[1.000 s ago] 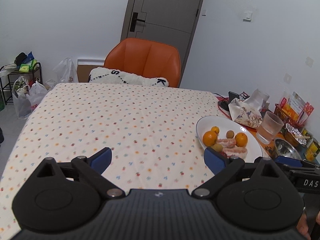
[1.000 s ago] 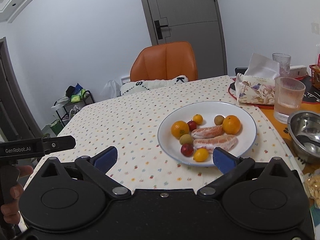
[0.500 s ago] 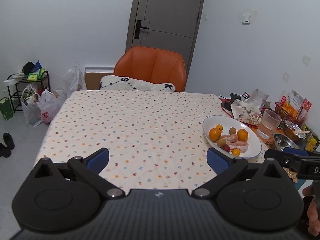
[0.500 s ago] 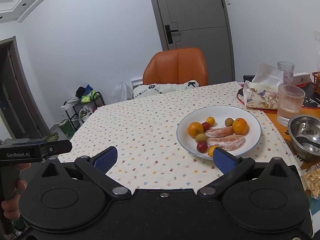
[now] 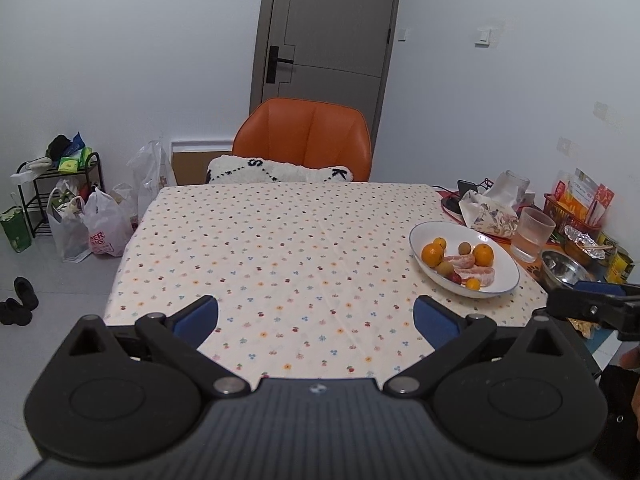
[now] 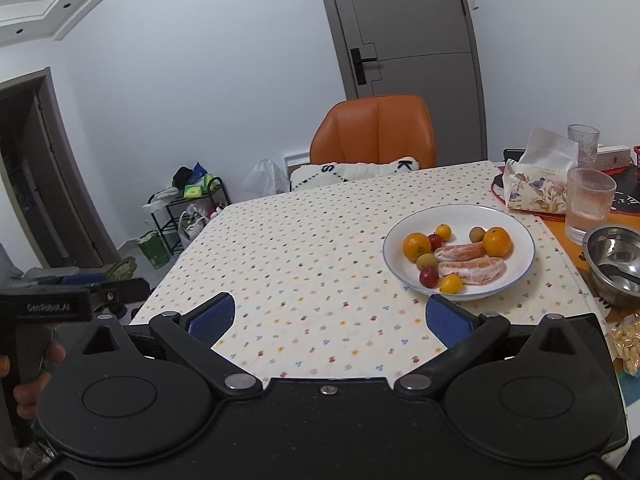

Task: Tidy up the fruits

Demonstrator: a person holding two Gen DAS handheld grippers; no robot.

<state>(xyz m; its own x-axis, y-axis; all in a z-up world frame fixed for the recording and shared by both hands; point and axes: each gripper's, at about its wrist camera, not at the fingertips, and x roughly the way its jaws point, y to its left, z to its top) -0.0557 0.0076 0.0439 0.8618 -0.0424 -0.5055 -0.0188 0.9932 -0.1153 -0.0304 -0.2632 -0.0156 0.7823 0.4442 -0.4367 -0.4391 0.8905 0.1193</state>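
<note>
Both views have pulled back vs a sec ago: more floor, plate [image 6: 516, 280] smaller. Left gripper [image 5: 316, 316] spread wide, holding nothing; right gripper [image 6: 330, 316] same. "GenRobot.AI" on the left tool's side. Fruits [image 6: 456, 254] in the round white blue-rimmed plate, right side of the dotted tablecloth [image 5: 280, 248]: oranges, peeled segments. Ribbed glass [image 6: 588, 204] beside.

1. Left gripper [image 5: 316, 320]: matte black body, ribbed dark-grey top plate, two round discs, silver pivot screws, blue pads [image 5: 199, 320].
2. Right gripper [image 6: 327, 320]: same black build, smooth top, centre screw, textured blue pads [image 6: 447, 322].
3. Black handle lettered "GenRobot.AI" in white, seen from the right wrist.
</note>
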